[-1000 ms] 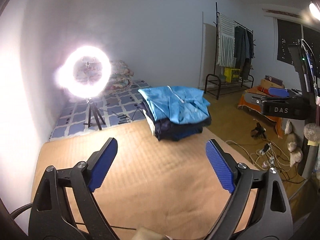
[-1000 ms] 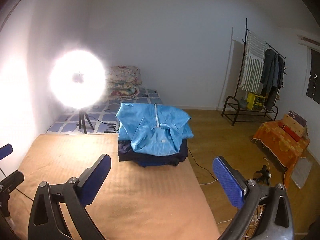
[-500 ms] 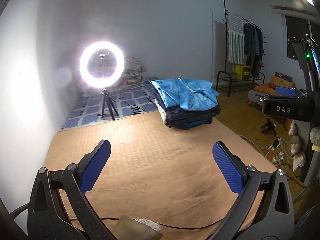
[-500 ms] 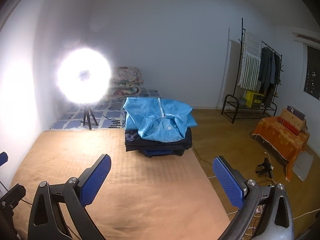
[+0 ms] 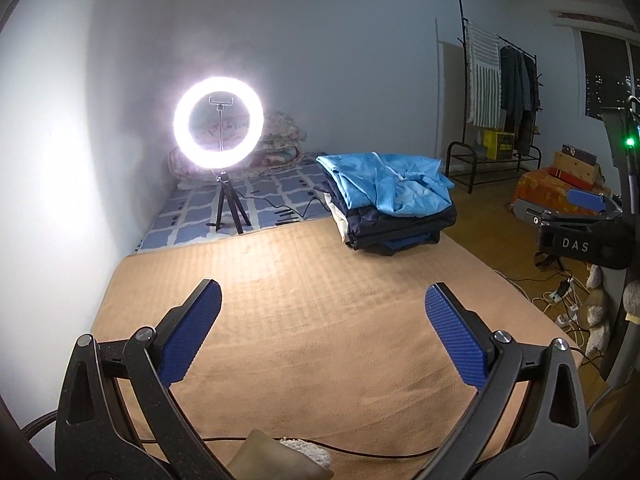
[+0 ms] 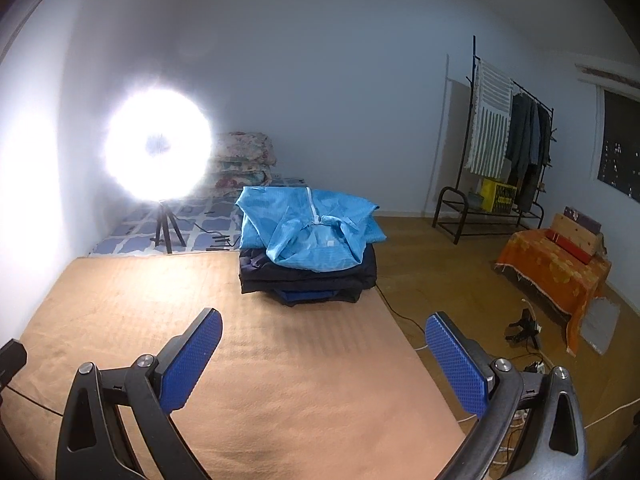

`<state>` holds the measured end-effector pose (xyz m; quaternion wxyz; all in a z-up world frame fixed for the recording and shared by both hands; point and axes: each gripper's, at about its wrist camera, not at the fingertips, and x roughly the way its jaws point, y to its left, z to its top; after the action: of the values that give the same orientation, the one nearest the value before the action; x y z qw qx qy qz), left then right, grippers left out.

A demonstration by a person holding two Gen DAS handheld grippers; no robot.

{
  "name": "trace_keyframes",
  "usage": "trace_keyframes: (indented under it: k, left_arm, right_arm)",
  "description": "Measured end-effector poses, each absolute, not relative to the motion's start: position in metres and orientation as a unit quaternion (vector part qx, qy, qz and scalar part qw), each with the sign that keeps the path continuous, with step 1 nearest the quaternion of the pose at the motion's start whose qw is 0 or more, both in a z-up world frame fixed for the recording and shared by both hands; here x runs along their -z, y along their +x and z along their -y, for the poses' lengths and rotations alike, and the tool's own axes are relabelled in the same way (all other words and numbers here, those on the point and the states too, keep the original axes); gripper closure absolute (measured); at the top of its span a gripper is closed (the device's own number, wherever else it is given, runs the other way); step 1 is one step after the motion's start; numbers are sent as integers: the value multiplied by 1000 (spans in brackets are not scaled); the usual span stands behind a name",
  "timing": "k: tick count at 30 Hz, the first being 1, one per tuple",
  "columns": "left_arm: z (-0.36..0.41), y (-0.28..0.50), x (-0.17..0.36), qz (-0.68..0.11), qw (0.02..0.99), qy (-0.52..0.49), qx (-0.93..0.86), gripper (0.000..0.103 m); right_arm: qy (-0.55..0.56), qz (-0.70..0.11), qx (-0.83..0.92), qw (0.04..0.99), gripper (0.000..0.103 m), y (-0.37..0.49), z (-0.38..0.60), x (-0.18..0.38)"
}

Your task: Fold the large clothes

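While both grippers' fingers stay spread and empty, left gripper [image 5: 322,334], right gripper [image 6: 322,354], one clothes stack [image 6: 308,256], one tan blanket [image 6: 280,360].

Matt ribbed tan cloth blanket [image 5: 320,320]

Right gripper [image 6: 324,354] at bottom of frame, blue pads spread wide, nothing between. Tan blanket [image 6: 280,380] fills lower centre. Stack of folded clothes [image 6: 308,256] at centre, light blue garment [image 6: 308,232] on top. Glaring ring light [image 6: 158,146] on tripod, upper left. Clothes rack [image 6: 508,152] at right.

Clothes pile [image 6: 308,256] on blanket [image 6: 280,380] — far end
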<state>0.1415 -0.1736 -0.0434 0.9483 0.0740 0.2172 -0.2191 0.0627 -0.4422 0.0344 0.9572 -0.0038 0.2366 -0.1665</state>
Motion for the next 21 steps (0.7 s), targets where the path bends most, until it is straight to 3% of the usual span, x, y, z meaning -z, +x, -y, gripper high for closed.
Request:
trace_keyframes:
  k: [21]
  left_arm:
    - [179,138,49,-216,946,87,224,0]
  right_arm:
    - [-24,-235,162,958,0,67,433,-27]
